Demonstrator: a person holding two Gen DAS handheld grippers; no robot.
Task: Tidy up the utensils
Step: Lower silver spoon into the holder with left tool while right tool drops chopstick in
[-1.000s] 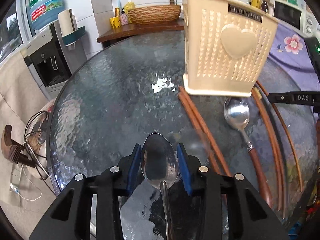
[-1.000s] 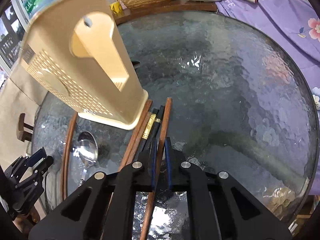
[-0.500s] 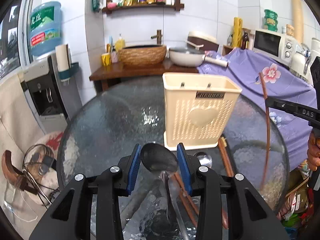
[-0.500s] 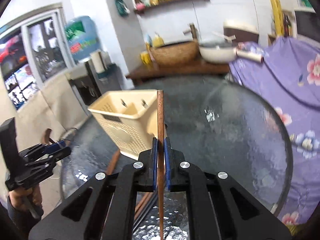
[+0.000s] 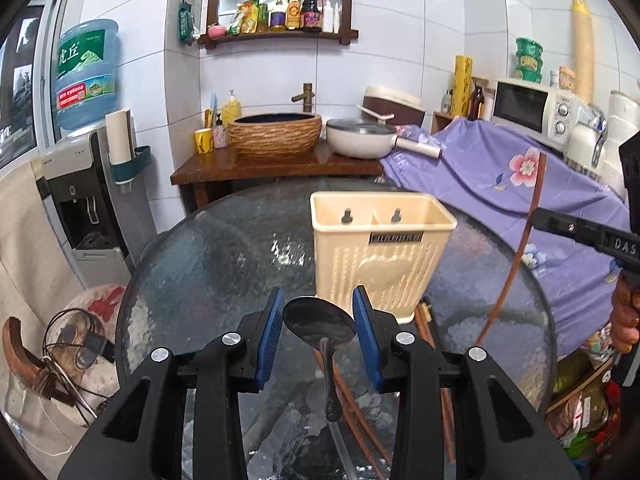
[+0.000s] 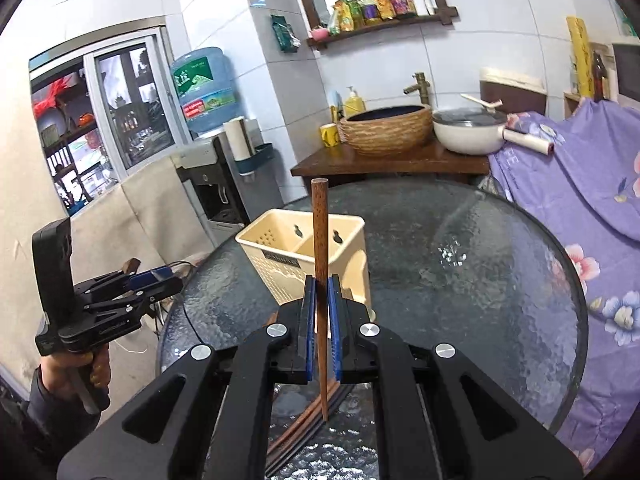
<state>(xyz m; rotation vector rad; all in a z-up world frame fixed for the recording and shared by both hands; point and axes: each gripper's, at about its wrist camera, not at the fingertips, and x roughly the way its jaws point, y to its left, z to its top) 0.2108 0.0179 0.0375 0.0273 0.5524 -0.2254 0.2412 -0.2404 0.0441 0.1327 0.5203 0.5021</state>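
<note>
A: From left wrist view. Left gripper (image 5: 318,334) clenched on the spoon (image 5: 320,326), bowl squeezed between the blue pads, handle hanging down and toward the camera. Spoon raised off the glass table (image 5: 208,264), just before the front wall of the cream holder (image 5: 382,256). Holder upright, two compartments open on top, both apparently empty. More chopsticks (image 5: 430,344) lying on the glass at the foot of the holder, right side.

B: And how to do it well?

A: Better to carry the spoon above the holder rim first, then tip the handle down into one compartment, then let go. Grip on a smooth curved bowl, so probably slippery; no fast swing.

B: Now right wrist view?

A: Right gripper (image 6: 319,320) closed tight on one wooden chopstick (image 6: 319,248), held upright, top end high above the holder (image 6: 280,256), lower end below the pads. Held about at the middle. Left gripper (image 6: 132,288) visible far left of the holder, in a hand (image 6: 76,368).

B: Advice?

A: Keep upright, bring over the other compartment, lower the end inside before opening. One tool at a time over the holder, to avoid collision.
</note>
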